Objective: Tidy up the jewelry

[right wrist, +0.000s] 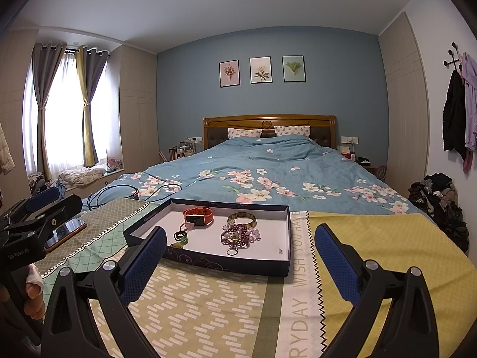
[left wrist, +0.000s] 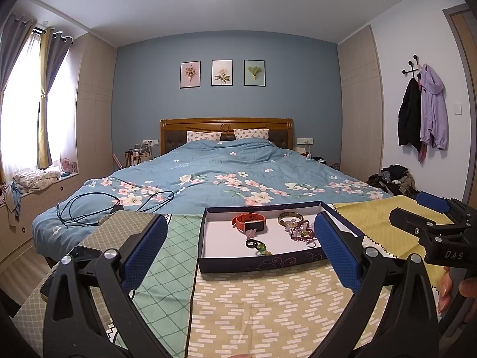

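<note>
A dark blue shallow box (left wrist: 259, 264) (right wrist: 208, 264) with a white floor lies on the patterned cloth at the foot of the bed. In it lie an orange watch (left wrist: 249, 222) (right wrist: 198, 215), a gold bangle (left wrist: 290, 217) (right wrist: 242, 219), a purple bead bracelet (left wrist: 299, 232) (right wrist: 237, 235), a black ring (left wrist: 252, 243) (right wrist: 179, 235), green beads (left wrist: 263, 249) (right wrist: 179, 243) and a silver ring (left wrist: 311, 244) (right wrist: 232, 251). My left gripper (left wrist: 241, 253) is open and empty, just short of the box. My right gripper (right wrist: 240, 259) is open and empty, in front of the box.
A phone (left wrist: 71, 265) (right wrist: 64, 232) lies on the cloth at the left. Cables (left wrist: 89, 208) (right wrist: 125, 192) trail on the blue floral bedspread (left wrist: 223, 173). A pile of clothes (left wrist: 393, 179) (right wrist: 441, 200) sits right of the bed, coats (left wrist: 423, 110) hang above.
</note>
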Available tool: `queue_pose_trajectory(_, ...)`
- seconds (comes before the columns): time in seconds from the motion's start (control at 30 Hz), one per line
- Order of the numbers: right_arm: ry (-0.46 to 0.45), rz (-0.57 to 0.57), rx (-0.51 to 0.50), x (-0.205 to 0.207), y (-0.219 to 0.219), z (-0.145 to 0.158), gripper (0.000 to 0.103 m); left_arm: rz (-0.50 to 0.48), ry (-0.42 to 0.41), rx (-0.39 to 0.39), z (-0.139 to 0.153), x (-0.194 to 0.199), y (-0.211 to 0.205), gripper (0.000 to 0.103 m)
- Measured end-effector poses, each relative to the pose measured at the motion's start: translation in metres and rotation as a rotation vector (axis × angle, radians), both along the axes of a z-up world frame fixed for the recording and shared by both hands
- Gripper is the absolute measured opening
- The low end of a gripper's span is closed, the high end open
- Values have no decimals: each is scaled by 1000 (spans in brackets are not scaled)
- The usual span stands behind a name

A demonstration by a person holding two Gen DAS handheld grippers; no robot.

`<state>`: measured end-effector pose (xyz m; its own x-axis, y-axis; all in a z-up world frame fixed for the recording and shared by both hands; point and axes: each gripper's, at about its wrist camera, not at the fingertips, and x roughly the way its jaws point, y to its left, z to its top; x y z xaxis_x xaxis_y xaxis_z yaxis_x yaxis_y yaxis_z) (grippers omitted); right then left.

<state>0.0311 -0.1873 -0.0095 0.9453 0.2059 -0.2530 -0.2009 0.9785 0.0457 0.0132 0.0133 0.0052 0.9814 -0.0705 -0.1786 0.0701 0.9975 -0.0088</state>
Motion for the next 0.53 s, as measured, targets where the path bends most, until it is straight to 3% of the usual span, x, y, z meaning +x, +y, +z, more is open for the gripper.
queue_pose_trajectory(0.23,2,2,-4,0,0,1,96,10,-3,12,-1,0,1,97)
queue_pose_trajectory(0.37,23,1,-38,4,-2,1,96,-2,50,3,-3,7,4,97)
queue_pose_trajectory(0.53,228,-59,-121,43,-36,-12,96,27,159,20,-14,28,19,97)
